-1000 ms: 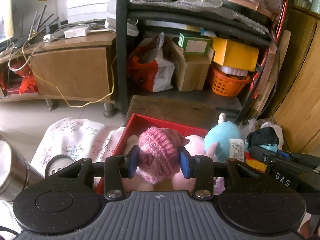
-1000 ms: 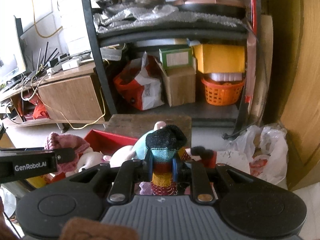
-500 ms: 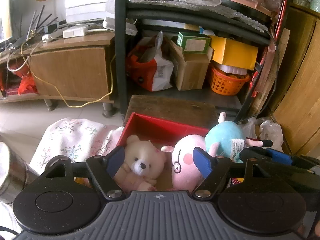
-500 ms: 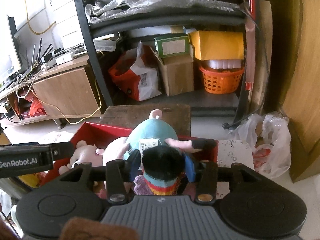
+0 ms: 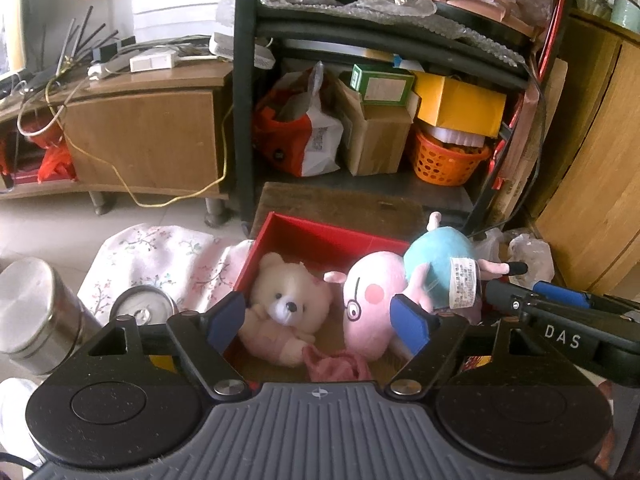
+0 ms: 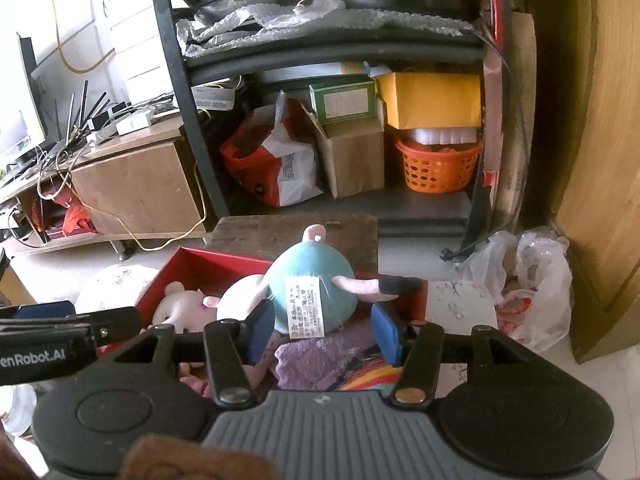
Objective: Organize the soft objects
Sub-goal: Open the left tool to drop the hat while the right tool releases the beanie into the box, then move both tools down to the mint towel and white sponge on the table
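Both claws have let go: left claw (image 5: 320, 320) opening wide, pink hat (image 5: 338, 364) dropped in the red box (image 5: 320, 240); right claw (image 6: 324, 332) parting, empty, striped sock (image 6: 368, 372) below. Risk: the blue plush (image 6: 312, 280) perches on the heap, a nudge could tip it out. Box floor mostly hidden.

A pale tiled floor (image 5: 44, 224) carries a red box (image 5: 320, 236), a floral cloth (image 5: 160, 256) just to its left and a wooden board (image 5: 340, 204) behind it. Two steel canisters (image 5: 36, 316) stand at the cloth's near edge. Crumpled plastic bags (image 6: 532, 280) lie to the right, near a black rack (image 5: 244, 92) and a low wooden cabinet (image 5: 144, 140).
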`<state>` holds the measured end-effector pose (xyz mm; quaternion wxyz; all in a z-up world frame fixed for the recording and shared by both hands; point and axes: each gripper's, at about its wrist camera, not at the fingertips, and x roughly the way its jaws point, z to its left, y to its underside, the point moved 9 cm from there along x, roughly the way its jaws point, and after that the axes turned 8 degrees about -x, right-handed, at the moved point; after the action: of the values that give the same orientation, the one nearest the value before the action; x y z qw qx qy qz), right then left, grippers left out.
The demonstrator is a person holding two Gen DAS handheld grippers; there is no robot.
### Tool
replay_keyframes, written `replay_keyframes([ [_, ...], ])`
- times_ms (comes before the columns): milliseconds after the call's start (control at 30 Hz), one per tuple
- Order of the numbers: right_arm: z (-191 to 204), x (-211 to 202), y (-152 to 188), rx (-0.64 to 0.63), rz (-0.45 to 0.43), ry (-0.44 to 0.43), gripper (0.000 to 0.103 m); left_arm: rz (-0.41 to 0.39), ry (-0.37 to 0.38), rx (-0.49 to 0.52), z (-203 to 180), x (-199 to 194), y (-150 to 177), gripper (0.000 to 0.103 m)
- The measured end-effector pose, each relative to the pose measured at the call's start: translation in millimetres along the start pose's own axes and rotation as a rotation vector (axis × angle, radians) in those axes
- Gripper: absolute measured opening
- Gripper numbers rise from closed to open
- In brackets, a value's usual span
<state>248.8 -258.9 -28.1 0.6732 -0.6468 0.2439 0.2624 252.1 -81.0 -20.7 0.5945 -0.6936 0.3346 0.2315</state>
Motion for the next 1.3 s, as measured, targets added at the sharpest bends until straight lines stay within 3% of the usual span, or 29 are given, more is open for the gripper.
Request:
replay_keyframes([
  [433,-2,-25,12,-0.015,0.01,0.014,0.025,0.031,-0.002,-0.002,13,-16,21,0.079],
  [767,9,-38,42,-0.021,0.059,-0.024,0.025,0.14,-0.018,-0.018,43,-19,64,0.079],
  [1000,22,-39,52,-0.052,0.078,-0.054,0.025,0.164,-0.042,-0.047,65,-20,74,0.079],
  [1167,29,-37,53,-0.068,0.086,-0.069,0.025,0.217,-0.072,-0.055,71,-2,84,0.078],
  [1300,31,-34,56,-0.078,0.095,-0.073,0.025,0.295,-0.048,-0.088,71,15,101,0.075],
])
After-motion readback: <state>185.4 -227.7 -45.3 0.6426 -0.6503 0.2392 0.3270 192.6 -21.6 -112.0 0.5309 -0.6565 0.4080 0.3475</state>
